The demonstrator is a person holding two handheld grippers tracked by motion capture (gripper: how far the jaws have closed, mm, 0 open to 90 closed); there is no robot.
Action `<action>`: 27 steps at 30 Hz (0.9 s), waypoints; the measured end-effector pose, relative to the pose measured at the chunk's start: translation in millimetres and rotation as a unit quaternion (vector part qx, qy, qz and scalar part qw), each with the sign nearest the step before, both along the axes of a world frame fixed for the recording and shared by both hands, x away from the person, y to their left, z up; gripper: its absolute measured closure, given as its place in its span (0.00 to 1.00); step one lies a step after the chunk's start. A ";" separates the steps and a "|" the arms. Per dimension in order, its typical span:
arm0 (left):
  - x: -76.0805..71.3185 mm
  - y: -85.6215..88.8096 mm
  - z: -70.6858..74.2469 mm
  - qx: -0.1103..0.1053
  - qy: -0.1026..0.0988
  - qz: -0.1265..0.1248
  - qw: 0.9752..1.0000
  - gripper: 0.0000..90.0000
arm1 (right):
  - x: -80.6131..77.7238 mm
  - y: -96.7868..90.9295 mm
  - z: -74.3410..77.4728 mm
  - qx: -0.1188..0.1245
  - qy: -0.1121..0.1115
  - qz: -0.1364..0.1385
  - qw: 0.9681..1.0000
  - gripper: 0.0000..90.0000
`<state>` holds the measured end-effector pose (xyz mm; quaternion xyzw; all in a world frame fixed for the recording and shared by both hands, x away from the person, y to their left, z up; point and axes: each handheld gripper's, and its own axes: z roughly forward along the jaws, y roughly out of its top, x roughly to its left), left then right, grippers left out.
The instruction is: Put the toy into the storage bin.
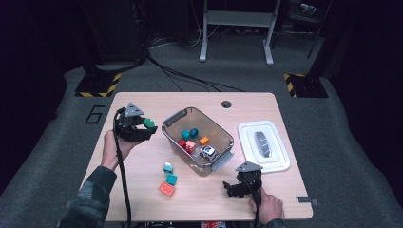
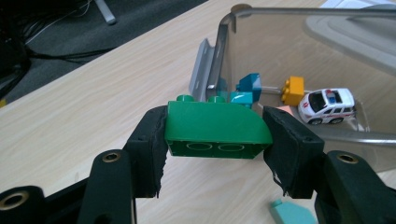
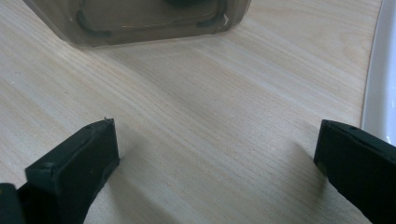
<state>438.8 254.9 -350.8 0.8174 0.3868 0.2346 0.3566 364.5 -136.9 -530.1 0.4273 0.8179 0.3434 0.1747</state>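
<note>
Ideally the left gripper (image 2: 217, 140), pinching the green brick (image 2: 217, 126), clears the near wall of the clear bin (image 1: 167, 133) before letting go, while the right gripper (image 3: 215, 158) waits spread beside the bin.

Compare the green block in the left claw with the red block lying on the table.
The green block is clamped between the left claw pads and held off the table; the red block lies flat on the table, untouched. The green block sits left of the bin; the red block lies nearer the person. Both are studded toy bricks outside the bin.
</note>
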 end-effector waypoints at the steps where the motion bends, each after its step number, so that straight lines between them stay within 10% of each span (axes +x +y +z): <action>1: 0.9 -2.8 1.4 0.002 -0.001 -0.003 1.000 0.48 | 0.1 -0.5 0.0 -0.002 -0.001 0.002 1.000 0.00; 27: 27.5 -61.1 -25.4 0.018 0.045 -0.040 0.998 0.48 | 0.2 -0.6 0.0 -0.003 -0.001 0.003 1.000 0.00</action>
